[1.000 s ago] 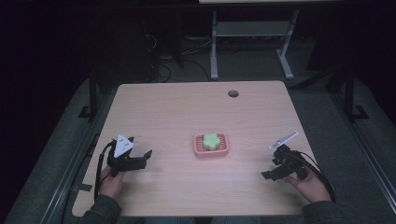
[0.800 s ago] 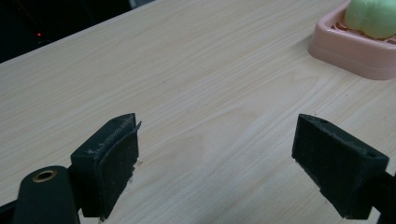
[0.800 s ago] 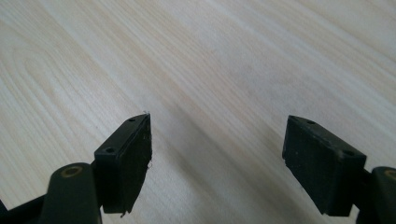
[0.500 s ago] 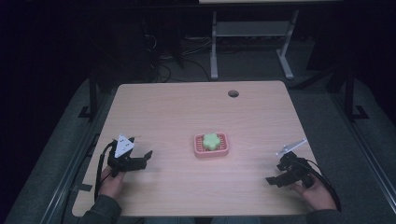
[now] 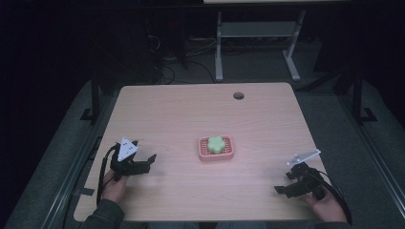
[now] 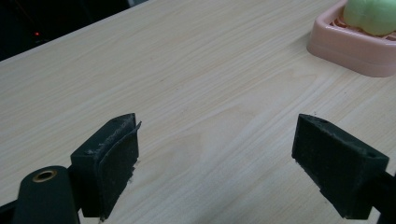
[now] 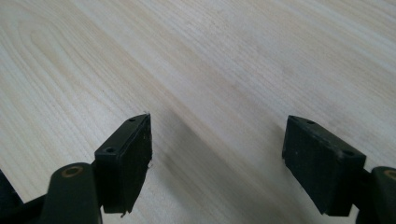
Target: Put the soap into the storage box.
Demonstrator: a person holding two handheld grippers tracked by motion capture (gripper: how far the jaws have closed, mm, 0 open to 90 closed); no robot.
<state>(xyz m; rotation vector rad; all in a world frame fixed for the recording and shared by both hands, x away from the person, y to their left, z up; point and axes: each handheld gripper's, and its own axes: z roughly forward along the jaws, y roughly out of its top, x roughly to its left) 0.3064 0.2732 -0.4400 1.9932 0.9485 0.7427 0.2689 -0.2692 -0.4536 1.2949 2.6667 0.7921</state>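
The green flower-shaped soap (image 5: 216, 144) lies in the pink dish (image 5: 228, 154), which sits on the desk (image 5: 191, 109) about midway between its left and right edges and somewhat nearer the front edge than the back. In the left gripper view the dish (image 6: 345, 49) shows at the upper right with the soap (image 6: 371, 14) in it, and bare wood lies all around it.

The left gripper (image 5: 143, 164) rests near the front-left corner, well apart from the dish, its jaws spread wide with only wood between them (image 6: 215, 158). The right gripper (image 5: 286, 188) sits close to the front-right corner, near both the front and right edges, jaws likewise wide apart over bare wood (image 7: 217, 158).

The back half of the desk is open apart from a round cable hole (image 5: 238, 95) near the back edge, right of middle.
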